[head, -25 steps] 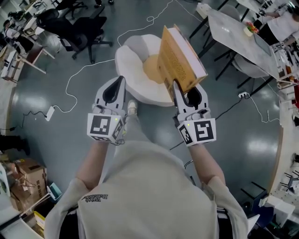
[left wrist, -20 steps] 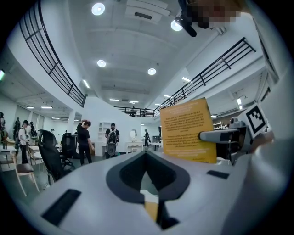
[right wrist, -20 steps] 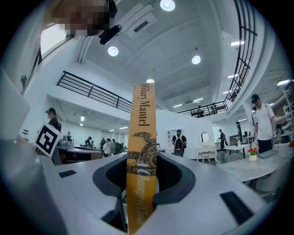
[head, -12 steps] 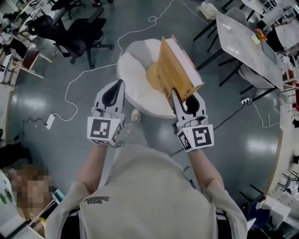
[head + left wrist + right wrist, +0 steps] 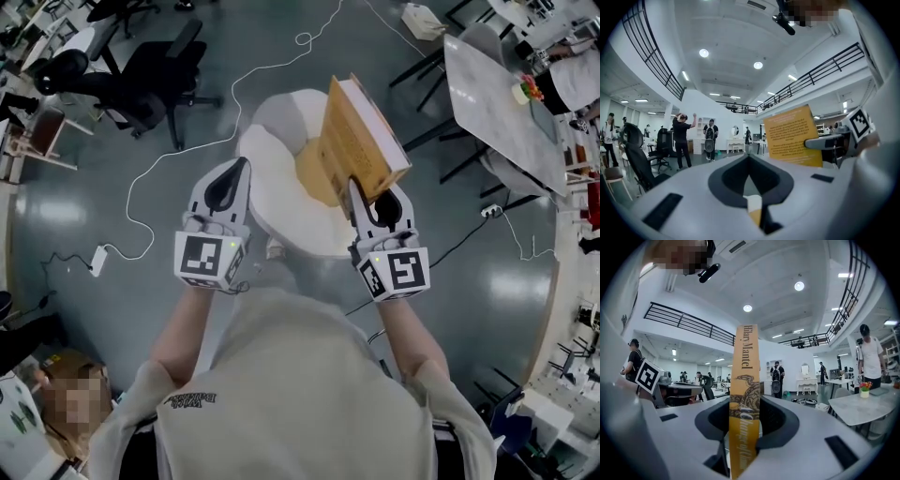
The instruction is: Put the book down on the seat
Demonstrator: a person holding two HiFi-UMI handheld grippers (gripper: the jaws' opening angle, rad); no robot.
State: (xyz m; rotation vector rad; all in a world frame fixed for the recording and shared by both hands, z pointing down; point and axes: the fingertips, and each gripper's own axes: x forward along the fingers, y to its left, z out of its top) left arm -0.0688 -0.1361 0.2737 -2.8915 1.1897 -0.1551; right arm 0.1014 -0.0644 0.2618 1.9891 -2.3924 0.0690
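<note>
At the far left of the head view a black swivel office chair (image 5: pixel 141 80) stands on the glossy grey floor (image 5: pixel 112 309), and a thin white cable (image 5: pixel 141 178) loops from it towards the middle. Next comes the left gripper (image 5: pixel 244 164), a white two-jaw tool with a marker cube at its back; its own view shows the jaws (image 5: pixel 749 157) brought together with nothing between them, pointing past the near edge of the seat. The seat is a round white padded stool (image 5: pixel 267 192) with a mustard-yellow disc (image 5: pixel 314 178) at its centre, and it lies on the floor just ahead of both grippers. To its right the thick hardback book with a mustard-yellow cover and cream page edges (image 5: pixel 361 136) stands nearly upright in the air, tilted a little to the left, and in the head view it overlaps the right side of the seat. It is not lying on the seat. The right gripper (image 5: pixel 354 192) clamps the book by its lower end: in the right gripper view the yellow spine (image 5: pixel 744 380) rises straight up between the two dark pads, which press on either cover. The rest of the book juts above and beyond the jaws. Farther right a pale grey marbled tabletop (image 5: pixel 497 94) stands well apart from the seat.
</note>
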